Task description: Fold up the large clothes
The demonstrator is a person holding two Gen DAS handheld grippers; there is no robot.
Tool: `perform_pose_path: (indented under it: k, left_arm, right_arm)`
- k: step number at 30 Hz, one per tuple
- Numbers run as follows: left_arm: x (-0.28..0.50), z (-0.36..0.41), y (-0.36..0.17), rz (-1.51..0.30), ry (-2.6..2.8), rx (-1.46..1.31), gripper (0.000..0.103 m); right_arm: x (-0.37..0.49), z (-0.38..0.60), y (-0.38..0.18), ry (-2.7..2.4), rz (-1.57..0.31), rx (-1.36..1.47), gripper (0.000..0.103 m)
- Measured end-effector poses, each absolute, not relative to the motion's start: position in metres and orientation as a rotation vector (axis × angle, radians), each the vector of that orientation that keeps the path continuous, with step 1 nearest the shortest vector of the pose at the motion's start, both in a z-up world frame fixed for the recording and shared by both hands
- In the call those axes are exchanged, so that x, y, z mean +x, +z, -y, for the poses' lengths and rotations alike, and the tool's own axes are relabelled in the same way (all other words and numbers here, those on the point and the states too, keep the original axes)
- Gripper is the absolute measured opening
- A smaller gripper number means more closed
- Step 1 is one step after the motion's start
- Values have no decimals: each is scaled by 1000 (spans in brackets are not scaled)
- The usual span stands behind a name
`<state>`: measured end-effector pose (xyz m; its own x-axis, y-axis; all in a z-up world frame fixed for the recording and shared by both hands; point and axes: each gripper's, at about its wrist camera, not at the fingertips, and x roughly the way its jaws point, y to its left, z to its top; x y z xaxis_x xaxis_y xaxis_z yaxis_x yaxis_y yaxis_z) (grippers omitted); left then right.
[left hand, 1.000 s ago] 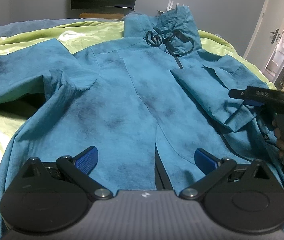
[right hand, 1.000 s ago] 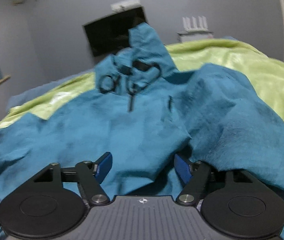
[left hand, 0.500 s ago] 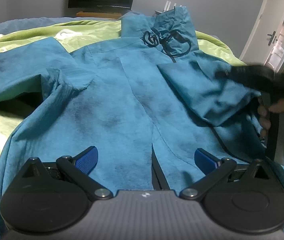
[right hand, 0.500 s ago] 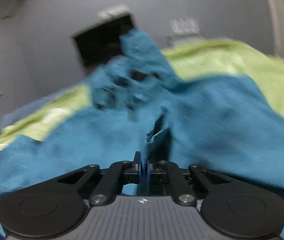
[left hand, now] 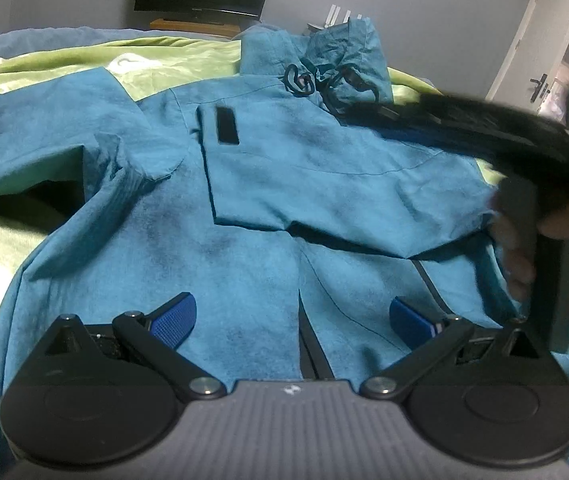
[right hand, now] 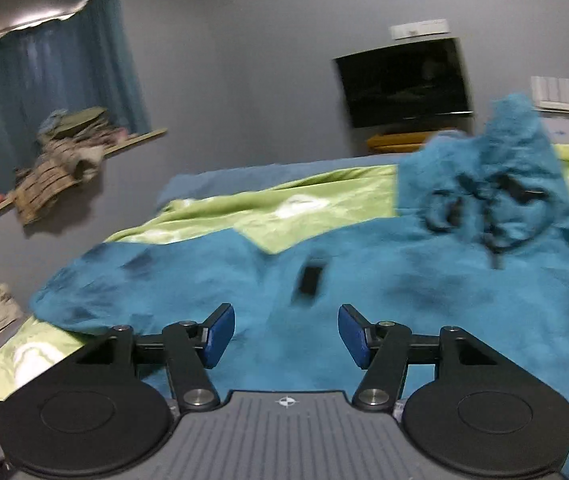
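The jacket is soft, light cloth with a suede-like nap, judged limp: it will drape and crease rather than hold a fold, and should grip the blue pads well. Take hold at a hem, cuff or seam edge (a doubled edge is less likely to slip out than a single layer).

The jacket lies flat on the bed, front up, directly ahead of and below the left claw. Its hood is farthest away, one sleeve lies across the chest, the other sleeve extends to the left.

The left claw is spread wide, holding nothing. The right claw is likewise spread and empty, above the chest; the cuff tab sits just beyond its pads.
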<state>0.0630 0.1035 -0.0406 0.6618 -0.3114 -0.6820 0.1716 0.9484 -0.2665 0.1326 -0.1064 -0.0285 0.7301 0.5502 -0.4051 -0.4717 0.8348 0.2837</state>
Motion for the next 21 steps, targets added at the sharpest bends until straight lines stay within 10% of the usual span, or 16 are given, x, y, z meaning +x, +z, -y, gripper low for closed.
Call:
perform_pose_path:
  k: [21]
  left_arm:
    - [53,-90,-32,-783,-127,-65,103]
  right_arm:
    - [72,340,-91,-107,-583,59,70]
